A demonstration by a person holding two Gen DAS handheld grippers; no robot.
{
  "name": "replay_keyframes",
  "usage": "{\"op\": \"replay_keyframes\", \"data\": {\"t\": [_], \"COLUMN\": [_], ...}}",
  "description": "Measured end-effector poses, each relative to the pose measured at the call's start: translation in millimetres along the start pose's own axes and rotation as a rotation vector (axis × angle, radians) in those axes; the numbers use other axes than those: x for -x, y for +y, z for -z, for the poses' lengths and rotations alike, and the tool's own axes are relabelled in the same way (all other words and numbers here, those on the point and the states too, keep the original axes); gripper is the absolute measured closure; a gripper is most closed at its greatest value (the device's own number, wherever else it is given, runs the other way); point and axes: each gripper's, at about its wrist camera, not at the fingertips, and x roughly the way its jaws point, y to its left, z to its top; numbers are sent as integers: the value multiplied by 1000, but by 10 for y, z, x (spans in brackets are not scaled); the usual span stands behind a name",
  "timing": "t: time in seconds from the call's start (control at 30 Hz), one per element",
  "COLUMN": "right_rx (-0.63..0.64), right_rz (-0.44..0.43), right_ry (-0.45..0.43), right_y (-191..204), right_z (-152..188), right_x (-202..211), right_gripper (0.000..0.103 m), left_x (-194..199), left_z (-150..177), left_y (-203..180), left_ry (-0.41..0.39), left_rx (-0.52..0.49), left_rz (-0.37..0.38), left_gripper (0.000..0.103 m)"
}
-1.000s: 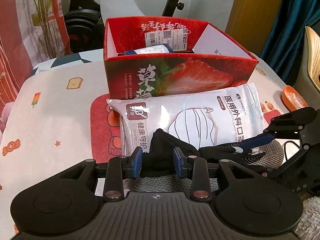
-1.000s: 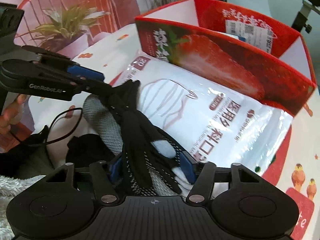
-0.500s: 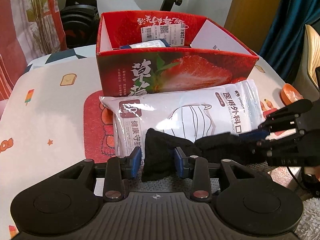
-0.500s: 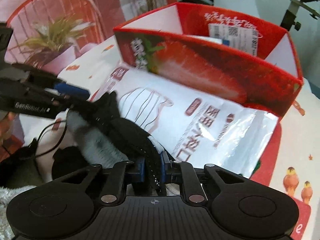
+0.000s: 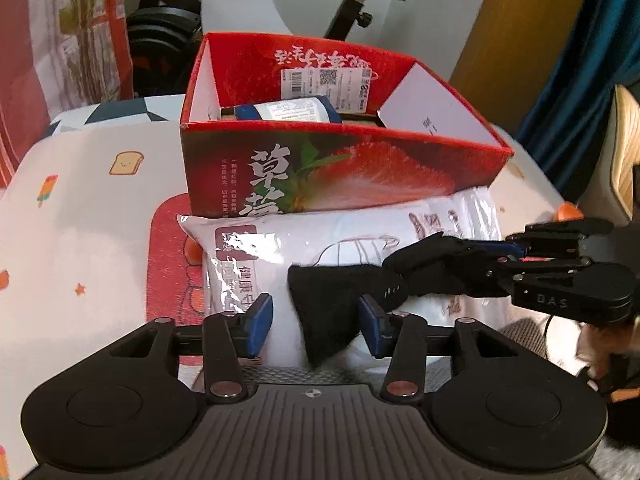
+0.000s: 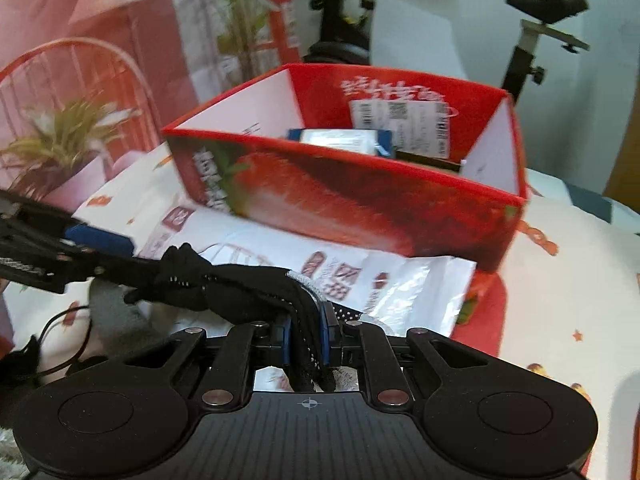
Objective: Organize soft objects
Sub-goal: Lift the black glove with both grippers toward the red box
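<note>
A black knit glove (image 5: 340,300) hangs in the air, stretched between both grippers, above a white pack of face masks (image 5: 360,240). My left gripper (image 5: 316,320) is open; the glove's cuff hangs loose between its blue pads, near the right one. My right gripper (image 6: 306,338) is shut on the glove's (image 6: 240,292) other end. The right gripper also shows in the left wrist view (image 5: 516,256). A red strawberry box (image 5: 336,168) stands behind the mask pack, with a blue and white packet (image 5: 288,110) inside.
A cartoon-print tablecloth (image 5: 80,220) covers the table. An exercise bike (image 6: 532,40) stands behind the box and a red plant-print panel (image 6: 80,80) to its left. A black cable (image 6: 60,340) and grey fuzzy fabric lie at the near edge.
My left gripper has opened and let go of the glove. My right gripper has closed tight on the glove and lifted it. Both views have risen and now look into the box.
</note>
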Motion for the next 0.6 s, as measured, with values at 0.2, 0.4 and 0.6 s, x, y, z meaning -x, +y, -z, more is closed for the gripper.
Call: {"op": "replay_keyframes", "data": {"t": [0.2, 0.4, 0.6], "right_rx": [-31, -4, 13], "right_rz": [-6, -21, -43], "right_ry": [-17, -22, -20], "right_y": [-101, -97, -125], "right_z": [11, 26, 51], "right_x": [-67, -111, -138], "right_gripper": [91, 90, 88], "left_x": [-52, -187, -307], "left_z": [-28, -143, -194], "left_y": [-96, -157, -176], "left_ry": [-20, -23, -22], "left_rx": [43, 31, 0], "left_rz": [-7, -35, -75], "left_gripper": [51, 51, 51]}}
